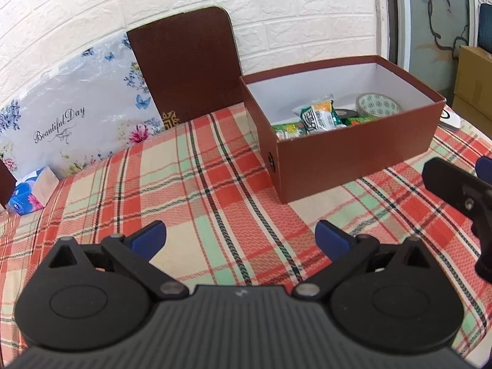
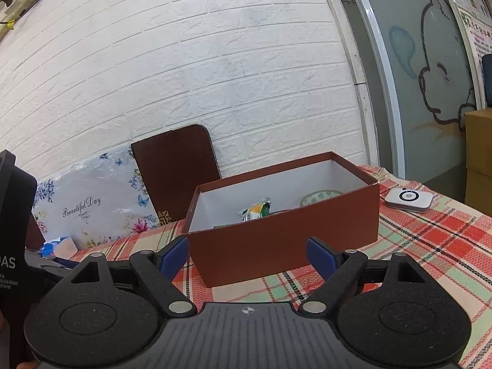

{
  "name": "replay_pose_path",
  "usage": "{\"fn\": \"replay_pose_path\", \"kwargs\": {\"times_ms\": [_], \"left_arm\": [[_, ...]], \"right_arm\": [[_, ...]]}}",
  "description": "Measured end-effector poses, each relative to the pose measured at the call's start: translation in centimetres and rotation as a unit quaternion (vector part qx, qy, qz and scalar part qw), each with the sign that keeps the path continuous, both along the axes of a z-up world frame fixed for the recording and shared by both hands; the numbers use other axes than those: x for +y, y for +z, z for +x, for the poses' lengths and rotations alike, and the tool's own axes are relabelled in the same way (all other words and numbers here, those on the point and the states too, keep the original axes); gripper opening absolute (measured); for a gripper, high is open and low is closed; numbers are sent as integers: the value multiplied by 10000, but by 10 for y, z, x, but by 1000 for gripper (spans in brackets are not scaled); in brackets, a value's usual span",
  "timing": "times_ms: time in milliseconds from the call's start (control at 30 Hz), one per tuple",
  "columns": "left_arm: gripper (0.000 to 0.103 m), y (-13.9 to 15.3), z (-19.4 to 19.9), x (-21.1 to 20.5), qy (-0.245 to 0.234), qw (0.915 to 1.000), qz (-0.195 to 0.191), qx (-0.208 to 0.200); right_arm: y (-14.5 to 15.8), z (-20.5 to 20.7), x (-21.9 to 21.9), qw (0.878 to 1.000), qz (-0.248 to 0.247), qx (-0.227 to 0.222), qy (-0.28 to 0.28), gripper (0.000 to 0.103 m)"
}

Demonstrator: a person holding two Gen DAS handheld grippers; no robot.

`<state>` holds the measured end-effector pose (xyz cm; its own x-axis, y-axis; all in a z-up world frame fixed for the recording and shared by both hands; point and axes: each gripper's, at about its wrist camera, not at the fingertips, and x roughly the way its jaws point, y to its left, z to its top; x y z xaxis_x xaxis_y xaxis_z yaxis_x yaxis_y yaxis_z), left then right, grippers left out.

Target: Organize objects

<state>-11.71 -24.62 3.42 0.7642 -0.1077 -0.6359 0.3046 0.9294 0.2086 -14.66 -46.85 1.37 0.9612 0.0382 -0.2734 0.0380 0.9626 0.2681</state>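
Observation:
An open brown box with a white inside stands on the plaid tablecloth. Inside lie green snack packets, a roll of patterned tape and a black tape roll. Its brown lid leans upright against the wall behind. My left gripper is open and empty, low over the cloth to the front left of the box. My right gripper is open and empty, just in front of the box; part of it shows in the left wrist view. The lid shows too.
A floral "Beautiful Day" board leans on the white brick wall. A blue tissue pack lies at the table's left edge. A small white device lies right of the box. Cardboard boxes stand at far right.

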Motion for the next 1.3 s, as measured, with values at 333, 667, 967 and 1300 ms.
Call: {"fn": "replay_pose_path", "kwargs": {"times_ms": [333,667,967,1300], "left_arm": [[103,-11,-1,-6,-117,9997,56,203],[103,-18,-2,-9,-239,9990,86,372],[103,-18,-1,-8,-232,9990,58,387],[103,-18,0,-6,-226,9990,42,381]], "right_arm": [[-7,4,-5,9999,125,116,-7,85],[-11,8,-10,9996,178,208,-7,85],[-12,10,-10,9996,165,236,24,85],[-10,8,-5,9998,60,210,29,85]]}}
